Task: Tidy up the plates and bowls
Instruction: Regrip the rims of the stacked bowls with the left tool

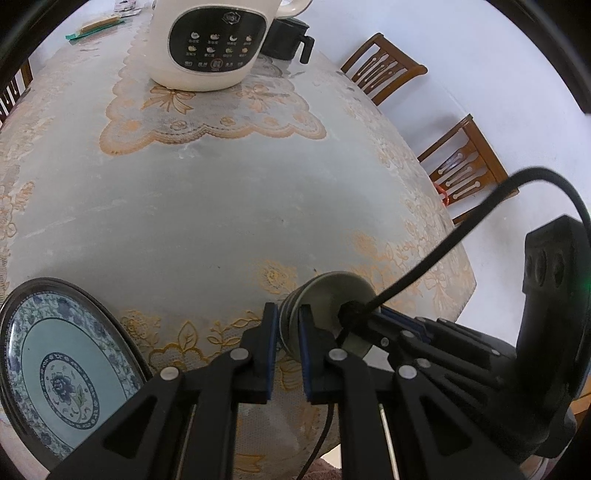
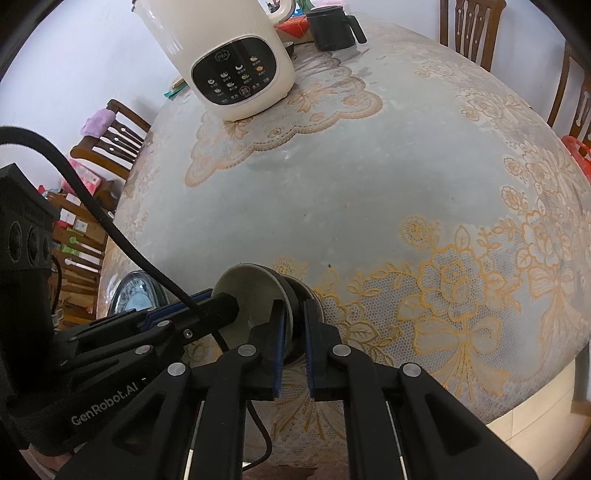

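Observation:
A small bowl, dark outside and pale inside [image 1: 328, 295] [image 2: 251, 291], is held above the near end of the table. My left gripper [image 1: 287, 325] is shut on one side of its rim and my right gripper [image 2: 294, 325] is shut on the opposite side. A blue-and-white floral plate [image 1: 62, 369] with a dark rim lies at the table's near left corner; it also shows in the right wrist view [image 2: 133, 291], behind the left gripper's body.
A cream electric cooker [image 1: 210, 40] [image 2: 229, 62] stands on a lace doily at the far middle of the table [image 1: 207, 206]. A black mug [image 1: 288, 35] [image 2: 332, 27] is behind it. Wooden chairs [image 1: 461, 166] stand along the right side. A black cable [image 1: 461, 229] crosses the view.

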Available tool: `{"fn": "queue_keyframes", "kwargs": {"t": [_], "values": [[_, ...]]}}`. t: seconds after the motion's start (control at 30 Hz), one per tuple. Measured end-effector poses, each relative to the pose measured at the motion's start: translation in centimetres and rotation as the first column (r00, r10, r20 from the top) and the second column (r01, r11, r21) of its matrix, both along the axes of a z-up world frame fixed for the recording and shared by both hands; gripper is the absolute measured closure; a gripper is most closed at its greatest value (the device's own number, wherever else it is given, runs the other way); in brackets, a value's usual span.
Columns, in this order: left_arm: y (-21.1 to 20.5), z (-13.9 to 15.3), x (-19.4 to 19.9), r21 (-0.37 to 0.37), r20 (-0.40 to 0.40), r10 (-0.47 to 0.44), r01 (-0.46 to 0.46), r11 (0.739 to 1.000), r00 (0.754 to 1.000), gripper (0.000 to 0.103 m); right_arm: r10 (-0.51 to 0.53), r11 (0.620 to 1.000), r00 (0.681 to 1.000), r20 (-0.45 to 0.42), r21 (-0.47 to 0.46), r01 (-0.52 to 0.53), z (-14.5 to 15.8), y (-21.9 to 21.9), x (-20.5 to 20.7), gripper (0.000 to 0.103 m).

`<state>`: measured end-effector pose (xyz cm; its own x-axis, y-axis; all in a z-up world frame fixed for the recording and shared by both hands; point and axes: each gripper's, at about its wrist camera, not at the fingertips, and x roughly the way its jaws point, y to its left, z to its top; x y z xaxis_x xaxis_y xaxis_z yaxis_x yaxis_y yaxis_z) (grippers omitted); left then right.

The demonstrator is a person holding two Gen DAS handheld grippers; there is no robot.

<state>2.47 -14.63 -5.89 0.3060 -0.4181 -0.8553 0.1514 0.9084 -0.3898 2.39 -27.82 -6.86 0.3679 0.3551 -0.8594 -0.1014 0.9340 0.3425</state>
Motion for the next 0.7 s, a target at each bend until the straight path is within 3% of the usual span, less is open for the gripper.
{"fn": "queue_keyframes", "kwargs": {"t": [0.33,0.7], "values": [[0.3,0.1,-0.1,0.003,-0.009,0.017,-0.017,1.0,1.0,0.093,-0.02,0.999,1.0,-0.003,0.03,0.021,0.5,-0.5,-0.1,0.083],[0.2,0.2,-0.2,-0.001,-0.013,0.022,-0.022,1.0,1.0,0.093,-0.023,0.999,1.0,-0.004,0.044,0.023,0.5,-1.3,-0.4,0.083]]}}
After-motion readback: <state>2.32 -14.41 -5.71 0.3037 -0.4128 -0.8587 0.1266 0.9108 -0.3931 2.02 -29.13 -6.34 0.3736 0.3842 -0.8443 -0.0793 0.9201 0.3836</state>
